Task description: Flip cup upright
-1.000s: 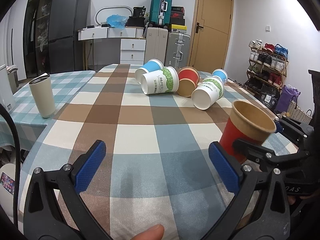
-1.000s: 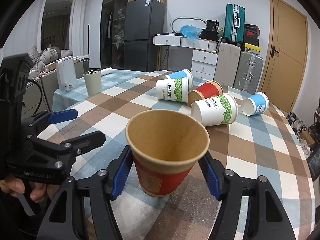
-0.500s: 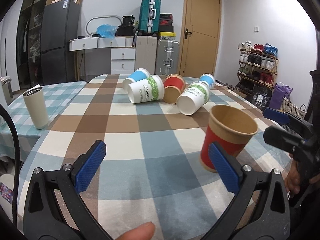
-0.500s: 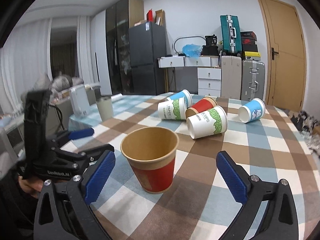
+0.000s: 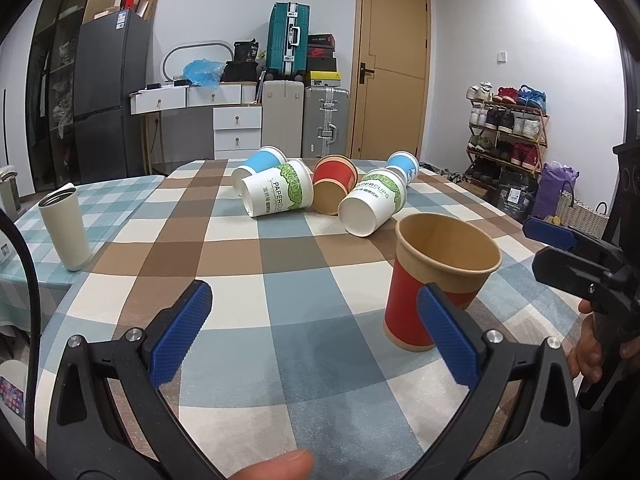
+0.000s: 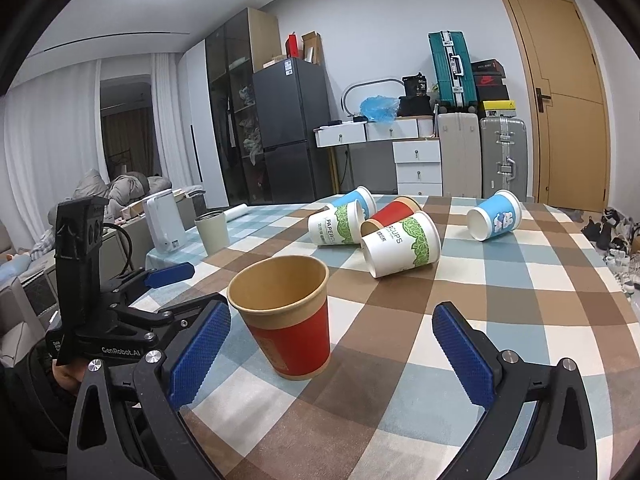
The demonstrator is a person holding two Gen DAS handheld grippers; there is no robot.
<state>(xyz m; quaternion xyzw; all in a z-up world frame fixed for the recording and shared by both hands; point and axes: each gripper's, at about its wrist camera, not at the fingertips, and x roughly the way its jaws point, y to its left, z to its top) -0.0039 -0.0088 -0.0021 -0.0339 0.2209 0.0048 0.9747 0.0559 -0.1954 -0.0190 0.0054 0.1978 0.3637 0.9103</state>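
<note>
The checked table (image 6: pixel 520 292) fills most of the room from where I stand, and everything else is easiest placed against the red cup (image 6: pixel 286 316) that stands upright near its front edge, mouth up, base flat on the cloth. Beyond that cup, further up the table, five more paper cups lie on their sides in a loose cluster: a white cup with green print (image 6: pixel 400 246) nearest, another white one (image 6: pixel 336 226) to its left, a second red cup (image 6: pixel 390 214) between and behind them, and two blue cups (image 6: pixel 494 220) at the back.

The left gripper (image 5: pixel 316 330) hangs just left of the upright cup, jaws spread wide, nothing in them. The right gripper (image 6: pixel 332 354) sits in front of the cup, its jaws also wide apart, the left pad beside the wall but not touching.

The cup looks like thin paper: very light, easily crushed or tipped. I would take it on the sidewall, around the middle, with a gentle squeeze, since a grip at the rim could buckle the soft lip.
</note>
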